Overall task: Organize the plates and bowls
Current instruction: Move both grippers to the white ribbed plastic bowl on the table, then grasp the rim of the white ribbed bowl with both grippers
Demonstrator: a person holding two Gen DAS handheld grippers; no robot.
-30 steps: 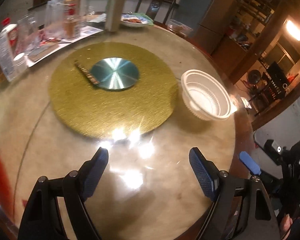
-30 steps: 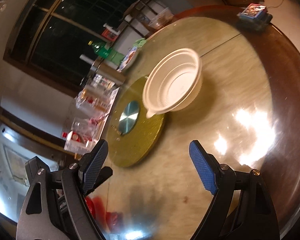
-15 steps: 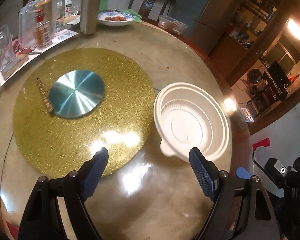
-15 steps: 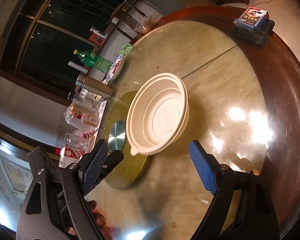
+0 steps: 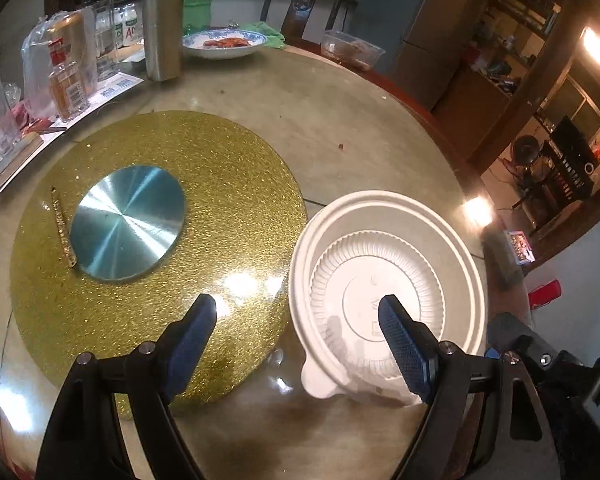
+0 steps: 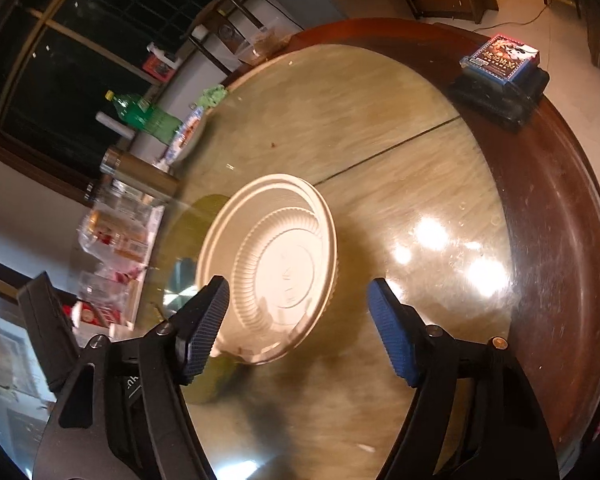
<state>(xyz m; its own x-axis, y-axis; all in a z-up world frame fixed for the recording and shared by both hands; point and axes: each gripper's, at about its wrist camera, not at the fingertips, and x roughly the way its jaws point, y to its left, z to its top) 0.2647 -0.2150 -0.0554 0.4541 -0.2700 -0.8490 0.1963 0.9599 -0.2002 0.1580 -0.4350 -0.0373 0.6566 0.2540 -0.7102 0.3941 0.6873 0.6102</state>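
A white plastic bowl stands upright on the glass table top, just right of the gold turntable. My left gripper is open above the bowl's near left rim, its right finger over the bowl's inside and its left finger over the turntable. In the right wrist view the bowl lies ahead of my right gripper, whose jaws are closing. The bowl's near rim sits between them. The left pad is close to the rim and the right pad stands clear of it.
A metal disc lies on the turntable. At the back stand a steel flask, jars, a green bottle, a patterned plate of food and a clear container. A card box sits at the table's edge.
Both grippers have moved in toward the white bowl, which now looms large between their fingers. The right gripper's jaws stand narrower than before; the left jaws are unchanged.
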